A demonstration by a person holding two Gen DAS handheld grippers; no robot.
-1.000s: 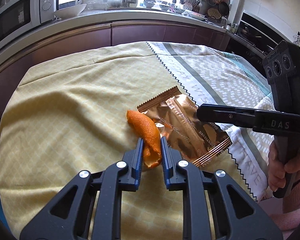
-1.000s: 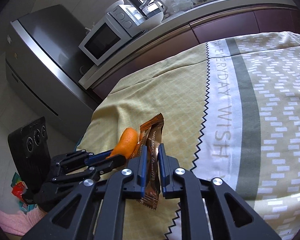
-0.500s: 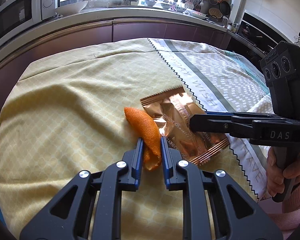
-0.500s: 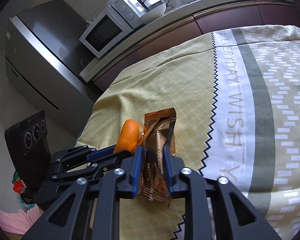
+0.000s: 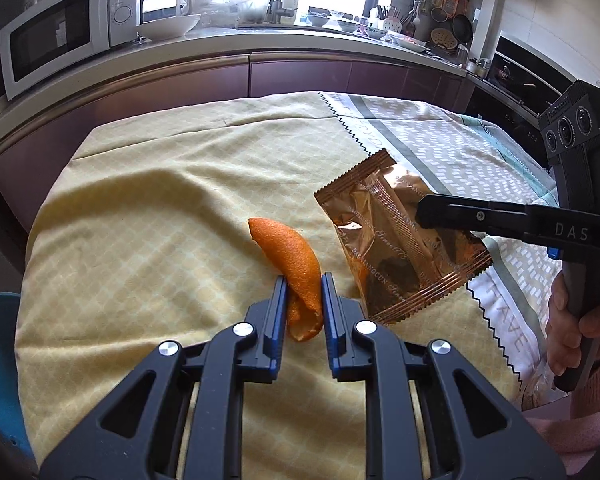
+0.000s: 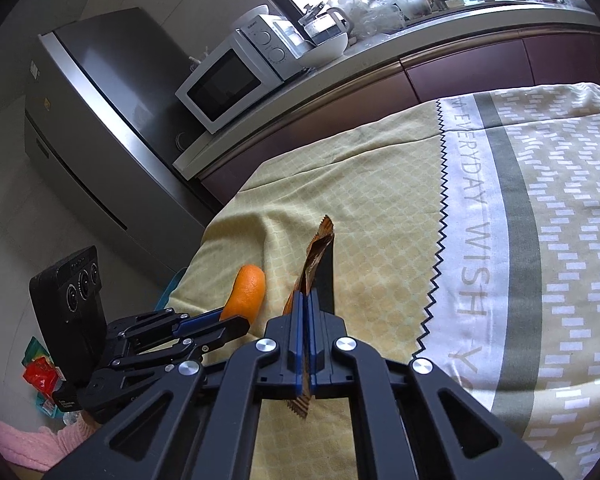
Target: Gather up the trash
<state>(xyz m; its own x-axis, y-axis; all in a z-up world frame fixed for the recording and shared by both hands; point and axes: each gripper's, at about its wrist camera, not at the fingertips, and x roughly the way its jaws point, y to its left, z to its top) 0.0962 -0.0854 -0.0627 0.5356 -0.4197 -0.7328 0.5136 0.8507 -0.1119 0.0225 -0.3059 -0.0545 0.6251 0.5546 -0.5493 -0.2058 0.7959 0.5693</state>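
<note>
White microwave [image 5: 58, 36] and a bowl [image 5: 168, 26], perhaps ceramic, on the counter [image 5: 220, 42]

My left gripper [image 5: 303, 280], matt black plastic with blue pads, pinches pitted, rough orange peel [image 5: 296, 264]. My right gripper [image 6: 305, 300] clamps a glossy, crinkled copper foil wrapper [image 5: 400, 240]. Beneath the wrapper: matt woven tablecloth [image 5: 148, 224]. Beyond the tablecloth: smooth white microwave [image 5: 60, 40], brushed-metal fridge [image 6: 112, 120].

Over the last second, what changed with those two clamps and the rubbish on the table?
The right gripper closed flat on the brown wrapper and tipped it up off the tablecloth, so it now stands on edge. The left gripper kept its clamp on the orange peel, as before.
</note>
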